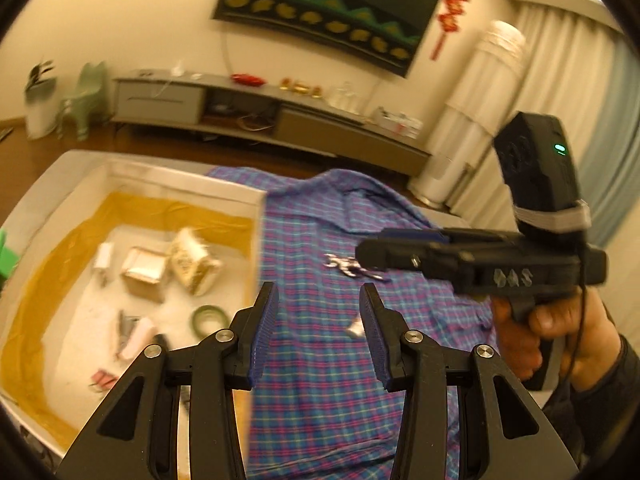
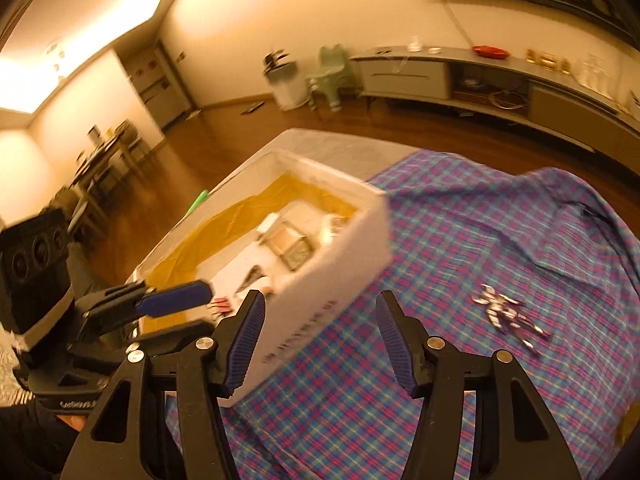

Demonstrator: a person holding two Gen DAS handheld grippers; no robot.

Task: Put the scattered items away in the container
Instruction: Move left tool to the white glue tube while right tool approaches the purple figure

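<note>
A white box (image 1: 240, 194) lined with yellow cloth holds several small items; it also shows in the right wrist view (image 2: 340, 256). A small silver and purple toy figure (image 1: 352, 269) lies on the plaid cloth (image 1: 320, 380), also seen from the right wrist (image 2: 508, 314). A small silver piece (image 1: 355, 330) lies on the cloth near my left gripper's right finger. My left gripper (image 1: 319, 334) is open and empty above the cloth beside the box. My right gripper (image 2: 320, 346) is open and empty, hovering near the box's corner; from the left wrist it (image 1: 368, 254) points toward the toy.
The plaid cloth (image 2: 440, 240) covers the table right of the box. A long TV cabinet (image 1: 260, 108), a green child's chair (image 1: 86, 96) and a white bin (image 2: 286, 80) stand on the wood floor beyond. A dining table (image 2: 104, 156) is far left.
</note>
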